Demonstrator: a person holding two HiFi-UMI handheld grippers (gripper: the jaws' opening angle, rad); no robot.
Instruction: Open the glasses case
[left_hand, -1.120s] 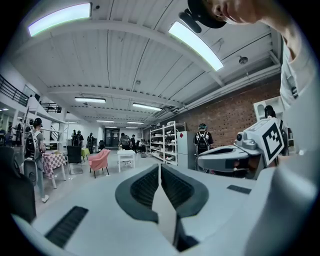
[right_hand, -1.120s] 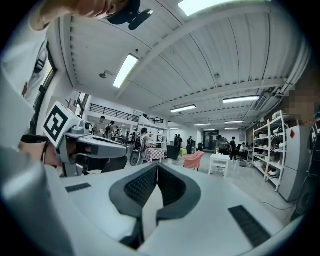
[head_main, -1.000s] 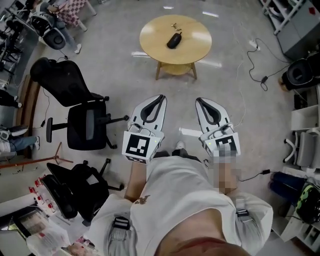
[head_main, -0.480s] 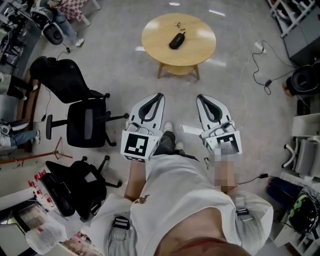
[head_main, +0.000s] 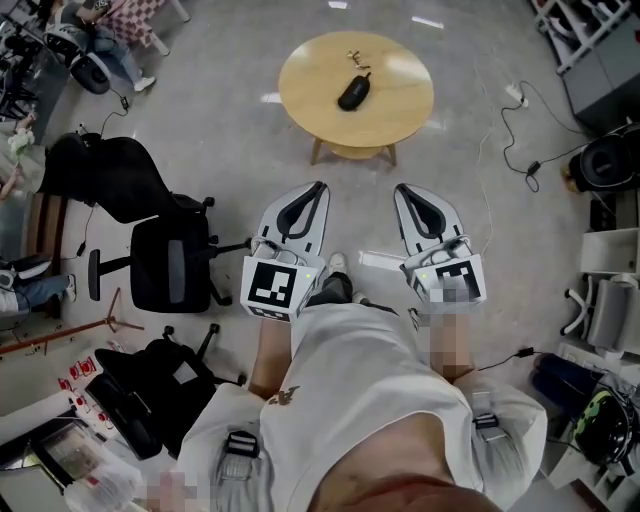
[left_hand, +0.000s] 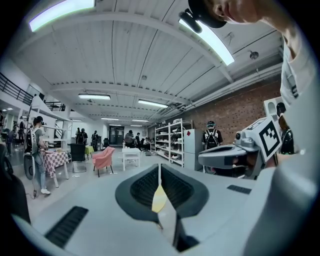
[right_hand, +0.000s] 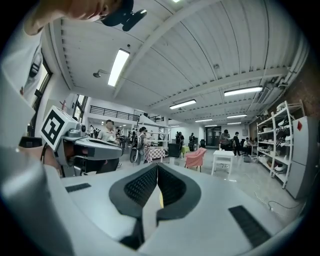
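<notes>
Head view: the left gripper (head_main: 317, 189) and the right gripper (head_main: 403, 190) are held side by side in front of the person's body. Both point across the floor toward a round wooden table (head_main: 400, 105). The black glasses case (head_main: 353, 92) lies near the middle of the tabletop, well apart from both grippers. A black office chair (head_main: 168, 262) stands to the left of the left gripper. A thin cable (head_main: 492, 130) trails over the floor to the right of the table.

Left gripper view: the jaws are pressed together along a single seam, with nothing gripped. Beyond them are a pink armchair (left_hand: 104, 157), a small white table (left_hand: 131, 154) and white shelving (left_hand: 170, 145). The right gripper shows at the right edge.

Right gripper view: the jaws are likewise closed on each other and empty. The pink armchair and the white table stand in the hall beyond, and the left gripper shows at the left edge
</notes>
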